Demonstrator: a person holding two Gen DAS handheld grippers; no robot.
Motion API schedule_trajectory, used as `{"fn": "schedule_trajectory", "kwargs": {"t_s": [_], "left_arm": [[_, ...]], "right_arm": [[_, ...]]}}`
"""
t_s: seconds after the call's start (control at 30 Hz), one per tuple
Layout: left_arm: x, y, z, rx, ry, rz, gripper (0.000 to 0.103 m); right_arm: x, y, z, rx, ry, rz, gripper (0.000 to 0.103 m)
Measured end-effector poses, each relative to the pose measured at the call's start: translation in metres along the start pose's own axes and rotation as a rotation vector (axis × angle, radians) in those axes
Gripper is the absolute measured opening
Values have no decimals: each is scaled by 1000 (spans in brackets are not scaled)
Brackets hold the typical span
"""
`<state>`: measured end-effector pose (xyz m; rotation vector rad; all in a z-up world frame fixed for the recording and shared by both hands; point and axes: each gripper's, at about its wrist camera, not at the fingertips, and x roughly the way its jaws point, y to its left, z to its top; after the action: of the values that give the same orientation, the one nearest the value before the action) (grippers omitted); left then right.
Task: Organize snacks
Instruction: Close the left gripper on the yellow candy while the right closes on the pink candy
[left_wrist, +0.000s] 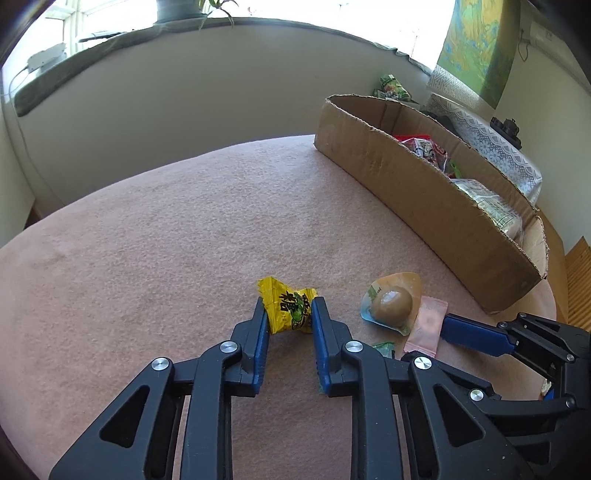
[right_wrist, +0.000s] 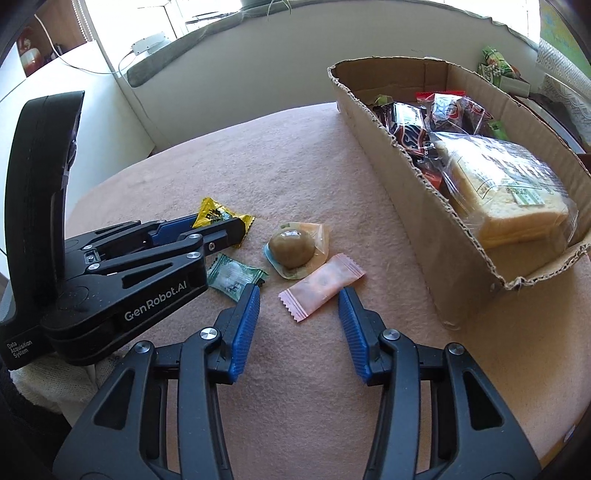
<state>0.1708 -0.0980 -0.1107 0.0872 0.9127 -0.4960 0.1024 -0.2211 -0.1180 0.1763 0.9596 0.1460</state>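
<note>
a: where is the left gripper (left_wrist: 288, 314)?
b: down on the pink blanket (left_wrist: 166, 240) that covers the worktop, its jaws nearly closed, both blue pads pressing the sides of a yellow candy wrapper (left_wrist: 286, 306).
a: and the right gripper (right_wrist: 299, 299)?
b: its jaws stand about half open on either side of the near end of a pink sachet (right_wrist: 321, 286), which lies flat between them; the pads do not touch it.
a: what else lies loose?
b: a brown round sweet in a clear blister pack (right_wrist: 295, 249), just beyond the pink sachet and touching it in the left wrist view, and a green-and-white wrapped candy (right_wrist: 234, 277) close to the right gripper's left pad, partly under the left gripper's body.
a: the box?
b: a long, low cardboard box (right_wrist: 406, 177) with torn edges sits to the right, near the loose sweets. inside are a bagged sliced loaf (right_wrist: 506, 192) at the near end and dark and red snack packets (right_wrist: 410, 125) farther back.
</note>
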Motion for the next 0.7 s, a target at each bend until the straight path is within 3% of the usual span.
{"fn": "schedule_trajectory", "kwargs": {"t_s": [0.2,0.5,0.57,0.63,0.7], "left_arm": [[-2,7,-1,-14,-4,-11,12],[-4,12,-1,-26,-11,-17,10],[-5,15,-2,-36,-13,-20,10],[-6,18,-2,-43,-16,-19,10],[-7,20,-3,-49,-19,-21,10]], "right_arm": [[2,-1,5,32,-1,-4,45],[11,5,13,5,-4,-46,41],[13,2,16,15,-6,-40,33],[15,-1,17,31,-9,-31,17],[17,-1,18,29,-13,-30,14]]}}
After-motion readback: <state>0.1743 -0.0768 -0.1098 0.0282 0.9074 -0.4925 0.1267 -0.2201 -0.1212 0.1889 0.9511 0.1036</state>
